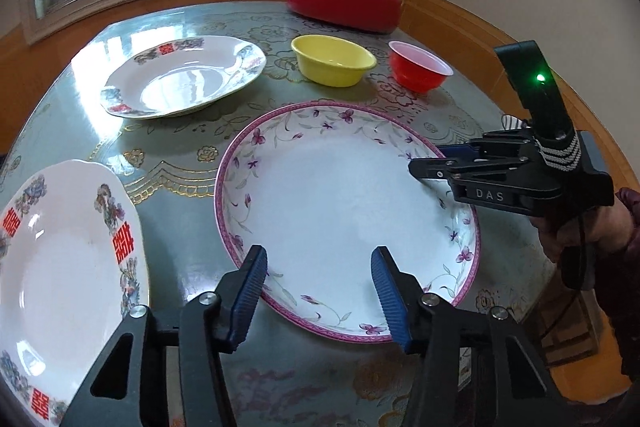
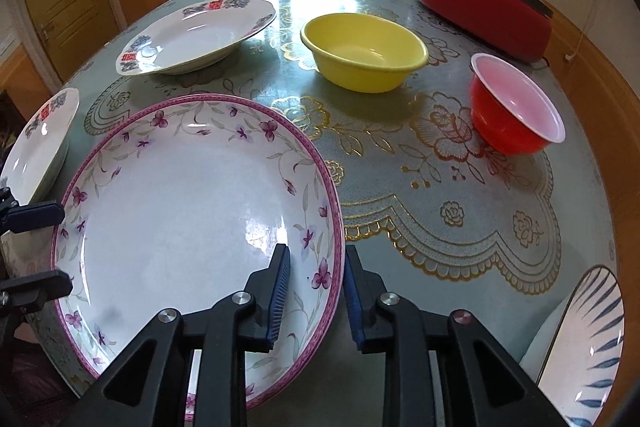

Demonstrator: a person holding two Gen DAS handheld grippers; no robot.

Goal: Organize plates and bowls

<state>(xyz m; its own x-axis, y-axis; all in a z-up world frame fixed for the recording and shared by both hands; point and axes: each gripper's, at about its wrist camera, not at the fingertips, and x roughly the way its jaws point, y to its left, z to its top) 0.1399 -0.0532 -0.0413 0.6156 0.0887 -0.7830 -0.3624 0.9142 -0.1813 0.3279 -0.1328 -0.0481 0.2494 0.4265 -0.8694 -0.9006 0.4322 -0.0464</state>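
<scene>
While the left wrist view looks down across the table (image 1: 188,131), the left claw (image 1: 318,291) straddles the near rim of the big floral plate (image 1: 340,203), one finger outside the rim and the other over the plate's inside; its pads stand clear of the china, so it is released, not grasping. From the right side of this view the right claw (image 1: 430,167) reaches over the plate's far-right rim, held by a person's hand (image 1: 568,231). A red-character plate (image 1: 60,267) lies at the near left, a second like it (image 1: 180,79) farther back, with the yellow bowl (image 1: 334,61) and the red bowl (image 1: 420,65) beyond and a lidded red cooker (image 1: 344,3) at the rear. In the right wrist view, the right claw (image 2: 316,291) brackets the floral plate's (image 2: 180,219) right rim, one pad inside and one outside; the gap is narrow and the pads look close against the rim, so I judge it clenched on the plate. The left claw's fingers (image 2: 36,215) show at the plate's left edge. A blue-striped dish (image 2: 588,347) sits at the near right. The step in hand seems to be a two-handed pickup of the floral plate. The next move likely calls for the left claw to close firmly on its rim, then for both to lift level toward a stack.
</scene>
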